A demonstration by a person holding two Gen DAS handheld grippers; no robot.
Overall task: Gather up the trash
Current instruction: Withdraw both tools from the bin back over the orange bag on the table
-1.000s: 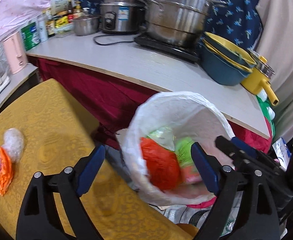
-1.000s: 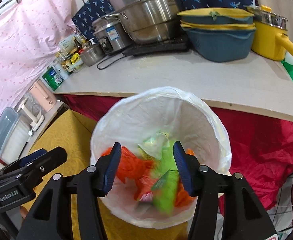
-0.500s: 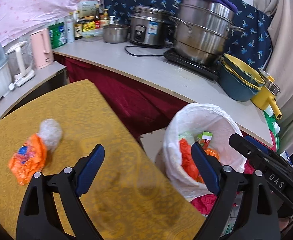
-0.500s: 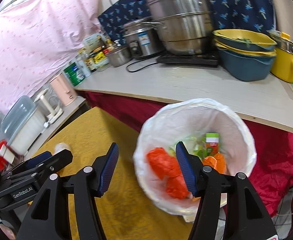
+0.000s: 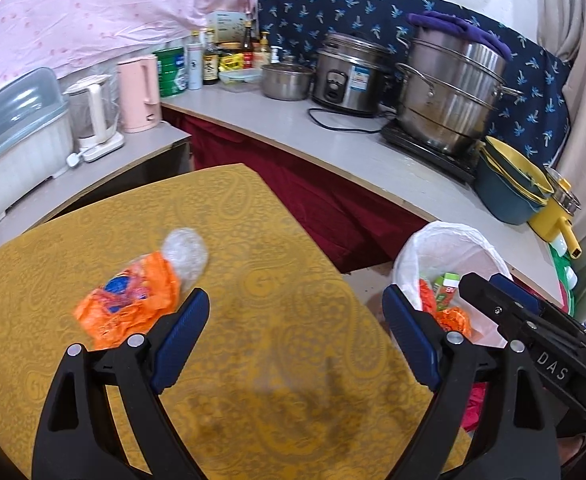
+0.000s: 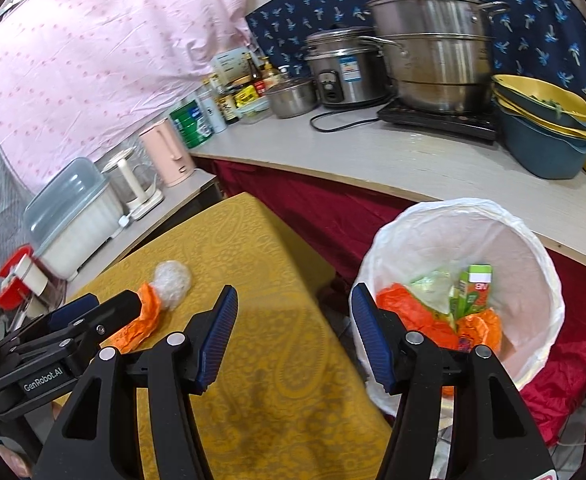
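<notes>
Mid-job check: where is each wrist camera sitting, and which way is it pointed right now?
Left wrist: on the left gripper, above the yellow table, facing the counter; jaws open, right gripper at its right.
Right wrist: on the right gripper, over the table edge, facing the lined bin; jaws open, left gripper at lower left.
Shared: orange wrapper, clear plastic wad, bin, counter.

The left gripper (image 5: 295,334) has black plastic arms with triangular cut-outs, silver rivets at the pivots and ribbed blue pads (image 5: 181,334). The right gripper (image 6: 293,338) is built alike; seen at four o'clock in the left view, its body reads "DAS". The left one's reads "GenRobot.AI".
</notes>
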